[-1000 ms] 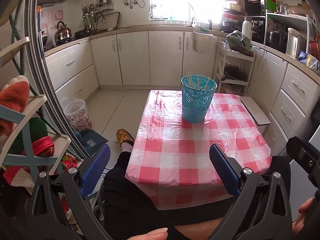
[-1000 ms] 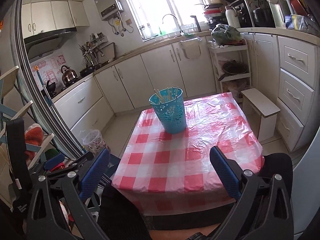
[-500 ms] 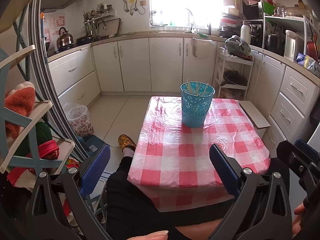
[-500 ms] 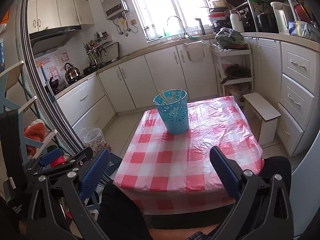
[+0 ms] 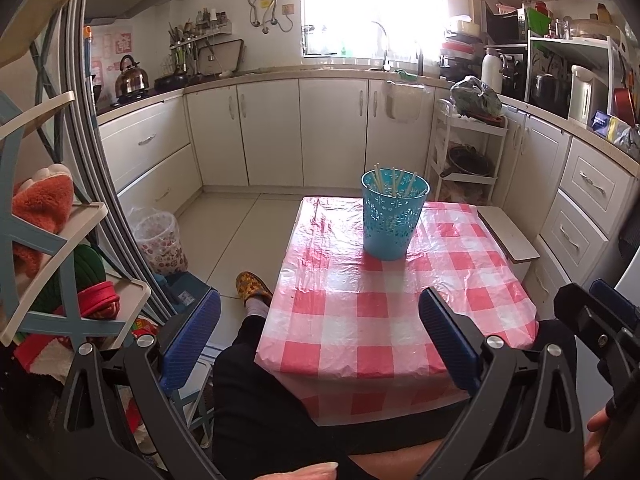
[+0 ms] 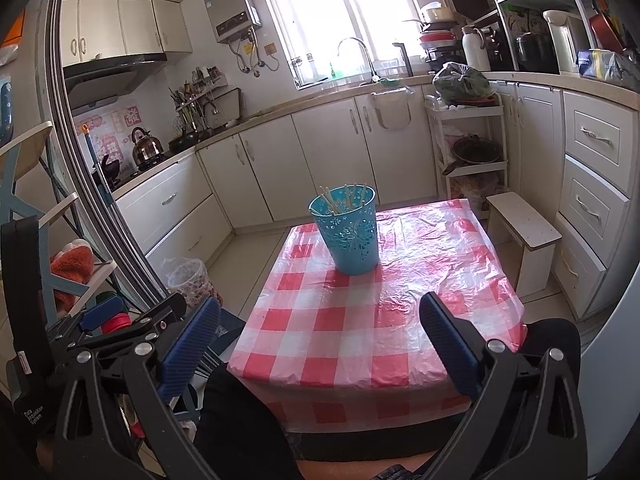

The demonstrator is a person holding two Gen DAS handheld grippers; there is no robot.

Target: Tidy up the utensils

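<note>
A blue perforated holder (image 5: 392,216) stands at the far end of a small table with a red-and-white checked cloth (image 5: 384,320). It also shows in the right wrist view (image 6: 349,232). Several pale chopsticks (image 5: 394,184) stand inside it, and they show in the right wrist view too (image 6: 340,202). My left gripper (image 5: 320,340) is open and empty, held back over the table's near edge. My right gripper (image 6: 320,344) is open and empty, also near that edge. The right gripper shows at the right edge of the left wrist view (image 5: 600,320); the left gripper shows at the left of the right wrist view (image 6: 132,320).
A person's black-clad legs (image 5: 256,400) are under the table's near edge. A shelf rack (image 5: 48,264) with cloths stands left. A lined bin (image 5: 158,240) sits on the floor. A small white stool (image 6: 524,240) stands right of the table. Cabinets line the walls.
Both grippers have drawn back and risen slightly, so the table and holder look a little farther away. The jaws stay open. Nothing on the table has moved.
</note>
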